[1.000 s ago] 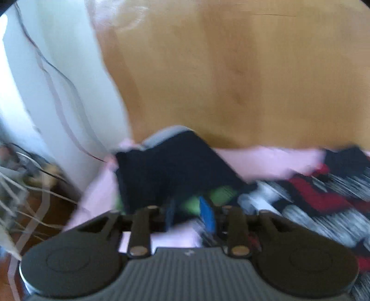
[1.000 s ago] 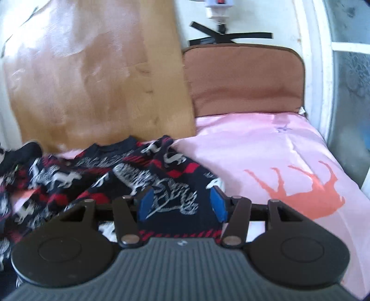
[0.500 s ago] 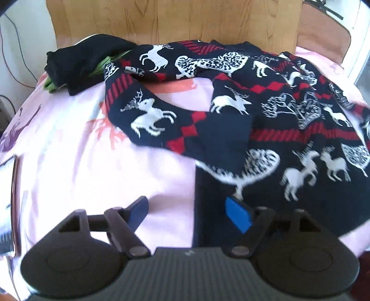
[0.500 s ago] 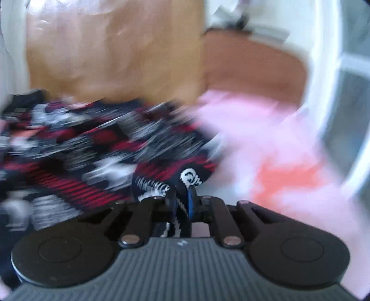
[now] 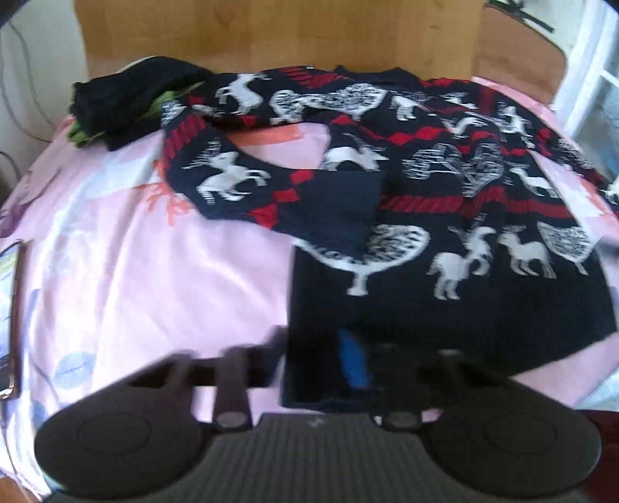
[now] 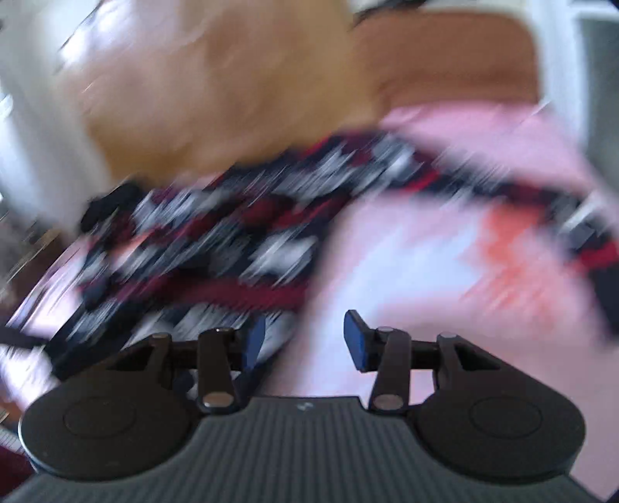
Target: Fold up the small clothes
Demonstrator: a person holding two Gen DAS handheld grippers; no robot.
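Observation:
A navy knit sweater (image 5: 445,216) with white deer and red bands lies spread on the pink bed sheet (image 5: 135,271), one sleeve bent across toward the left. My left gripper (image 5: 313,356) is at its near left hem corner, jaws closing with the dark hem filling the gap between them. In the blurred right wrist view the sweater (image 6: 216,247) lies to the left. My right gripper (image 6: 305,340) hovers over the sheet (image 6: 425,251) at the sweater's edge, jaws opening, nothing between them.
A black garment with green trim (image 5: 127,104) is bunched at the far left by the wooden headboard (image 5: 271,35). A brown cushion (image 5: 518,50) stands at the back right. A phone (image 5: 9,309) lies at the sheet's left edge.
My left gripper swung from the black garment to the sweater's near hem, spread wide, then closed on it. The right gripper, pinched on the sweater half a second ago, has let go and spread.

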